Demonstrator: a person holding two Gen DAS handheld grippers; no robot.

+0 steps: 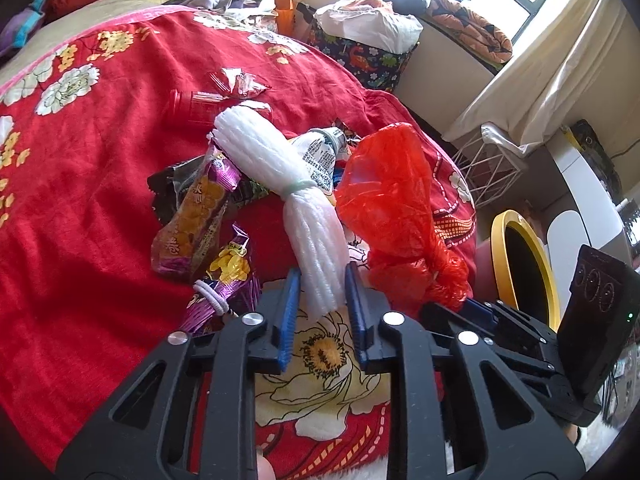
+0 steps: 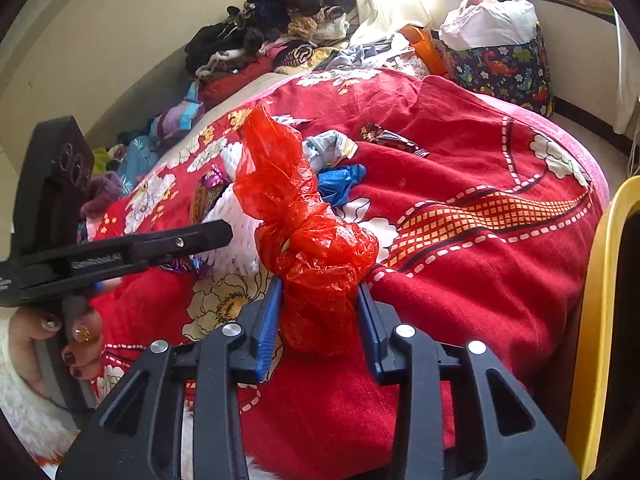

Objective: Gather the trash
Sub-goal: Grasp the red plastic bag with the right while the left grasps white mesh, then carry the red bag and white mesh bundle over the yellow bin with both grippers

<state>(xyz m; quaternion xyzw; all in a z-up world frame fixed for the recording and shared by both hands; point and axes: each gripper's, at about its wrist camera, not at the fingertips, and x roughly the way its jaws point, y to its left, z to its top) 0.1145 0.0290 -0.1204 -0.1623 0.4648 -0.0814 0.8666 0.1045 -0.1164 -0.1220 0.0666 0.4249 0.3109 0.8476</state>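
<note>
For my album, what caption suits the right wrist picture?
Right gripper clamps a crumpled red plastic bag above a red floral blanket.

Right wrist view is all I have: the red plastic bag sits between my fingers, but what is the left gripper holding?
Observer: The left gripper is closed on a white foam net bundle tied with a band.
Operator: Any trash beside it that I can't see?
Observer: A purple snack wrapper lies left of the bundle on the red floral blanket.
Operator: Anything further back?
Observer: A clear wrapper lies beyond the pile.
</note>
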